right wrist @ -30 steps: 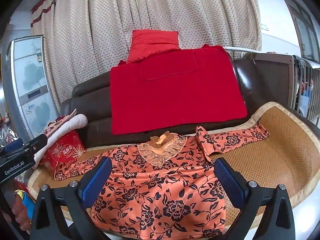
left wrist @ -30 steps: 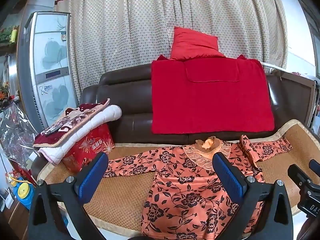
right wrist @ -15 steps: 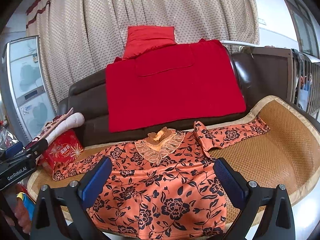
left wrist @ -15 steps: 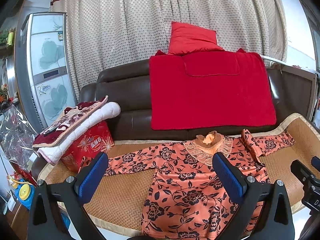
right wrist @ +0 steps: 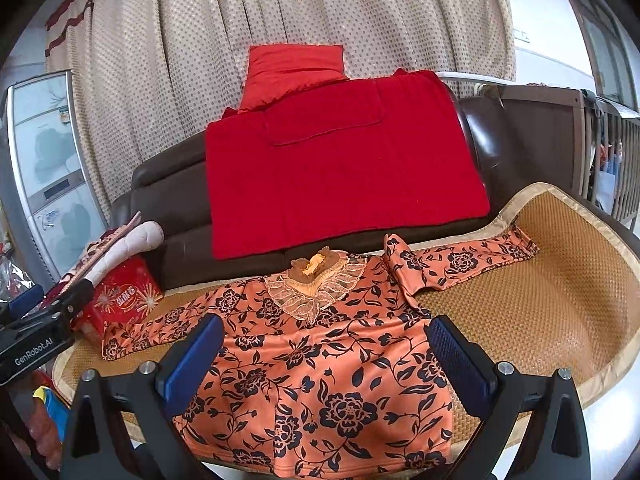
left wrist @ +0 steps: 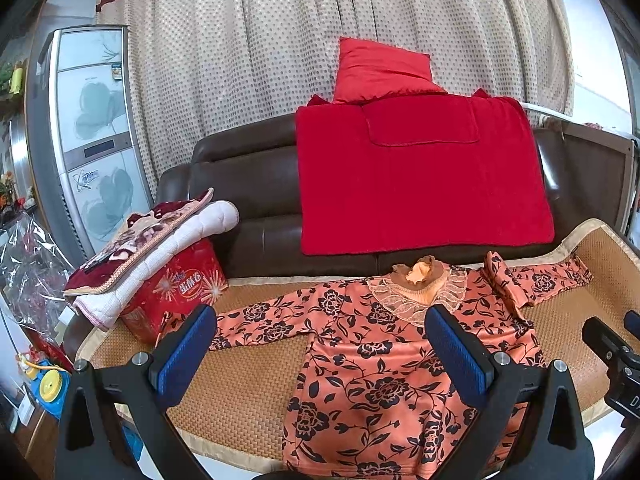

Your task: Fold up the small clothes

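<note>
Both claws, left gripper [left wrist: 320, 350] and right gripper [right wrist: 324, 350], stand apart, holding nothing. Over the last second both have edged nearer the floral top [right wrist: 320, 356], spread flat on the mat [right wrist: 560, 300]. Folding not begun. Behind, red blanket [left wrist: 420, 180].

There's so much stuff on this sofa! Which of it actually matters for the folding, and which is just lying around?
Part of the job:
- orange floral top, spread flat on the woven mat
- left gripper and right gripper, both open

Just lying about:
- red blanket
- red cushion
- red gift box
- folded quilt
- fridge
</note>
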The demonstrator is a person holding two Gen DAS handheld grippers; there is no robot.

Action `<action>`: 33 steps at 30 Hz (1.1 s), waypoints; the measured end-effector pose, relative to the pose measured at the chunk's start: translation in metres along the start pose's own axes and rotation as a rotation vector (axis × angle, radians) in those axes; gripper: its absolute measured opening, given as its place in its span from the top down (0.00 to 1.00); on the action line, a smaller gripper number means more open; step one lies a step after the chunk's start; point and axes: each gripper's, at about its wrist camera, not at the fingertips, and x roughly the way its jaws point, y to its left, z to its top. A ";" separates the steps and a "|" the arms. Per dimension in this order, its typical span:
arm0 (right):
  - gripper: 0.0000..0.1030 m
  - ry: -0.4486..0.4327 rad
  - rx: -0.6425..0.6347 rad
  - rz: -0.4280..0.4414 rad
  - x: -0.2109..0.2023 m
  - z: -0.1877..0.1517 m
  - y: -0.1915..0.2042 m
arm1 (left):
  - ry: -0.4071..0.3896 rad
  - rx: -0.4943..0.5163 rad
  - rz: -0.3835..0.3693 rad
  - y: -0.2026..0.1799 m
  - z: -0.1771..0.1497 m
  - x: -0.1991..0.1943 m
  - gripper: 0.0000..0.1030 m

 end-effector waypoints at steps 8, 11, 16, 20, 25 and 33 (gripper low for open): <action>0.00 0.012 0.015 0.005 0.006 -0.001 -0.002 | 0.013 0.003 0.001 -0.002 -0.002 0.006 0.00; 0.00 0.012 0.025 0.010 0.009 -0.002 -0.003 | 0.016 0.006 0.001 -0.003 -0.003 0.008 0.00; 0.00 0.027 0.022 0.005 0.011 -0.003 -0.003 | 0.021 0.009 0.001 -0.005 -0.004 0.011 0.00; 0.00 0.033 0.027 0.008 0.015 -0.004 -0.003 | 0.028 0.015 0.002 -0.006 -0.004 0.014 0.00; 0.00 0.035 0.021 0.008 0.020 -0.003 -0.003 | 0.030 0.015 0.006 -0.007 -0.004 0.019 0.00; 0.00 0.042 0.019 0.016 0.027 0.000 0.002 | 0.038 0.015 0.006 -0.008 -0.002 0.025 0.00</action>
